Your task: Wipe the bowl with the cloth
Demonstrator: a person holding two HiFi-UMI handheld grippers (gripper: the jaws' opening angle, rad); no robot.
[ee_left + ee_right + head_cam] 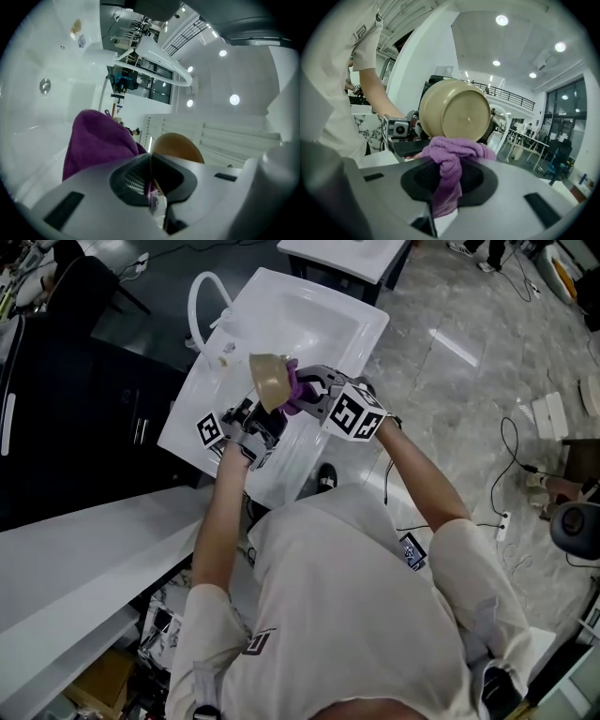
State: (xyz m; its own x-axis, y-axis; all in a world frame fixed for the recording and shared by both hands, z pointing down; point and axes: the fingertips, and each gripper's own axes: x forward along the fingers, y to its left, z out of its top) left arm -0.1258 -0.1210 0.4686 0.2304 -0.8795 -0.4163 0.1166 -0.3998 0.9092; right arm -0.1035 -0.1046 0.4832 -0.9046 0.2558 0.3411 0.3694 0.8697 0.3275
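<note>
Above the white sink (323,310), the tan bowl (269,379) hangs in the air, tipped on its side; in the right gripper view its round underside (454,110) faces the camera. The purple cloth (293,390) is bunched against the bowl's lower wall, just beside it on the right in the head view; in the left gripper view the cloth (96,140) rises to the left of the bowl (180,145).

The left gripper (261,413) is clenched on the bowl's rim; its own view shows the thin edge of the bowl pinched between the two dark pads, with the jaws (151,164) drawn together on it. The right gripper (305,390) is clamped on the cloth; in its view (446,180) a fold of the purple fabric runs down between the closed jaws and spills over their front toward the bowl. The two grippers sit near each other, each with its marker cube turned up toward the head camera.

A curved white tap (199,298) stands at the sink's far left corner; the person (347,606), in a pale shirt, leans over the near edge; grey marbled floor (469,324) spreads to the right.
</note>
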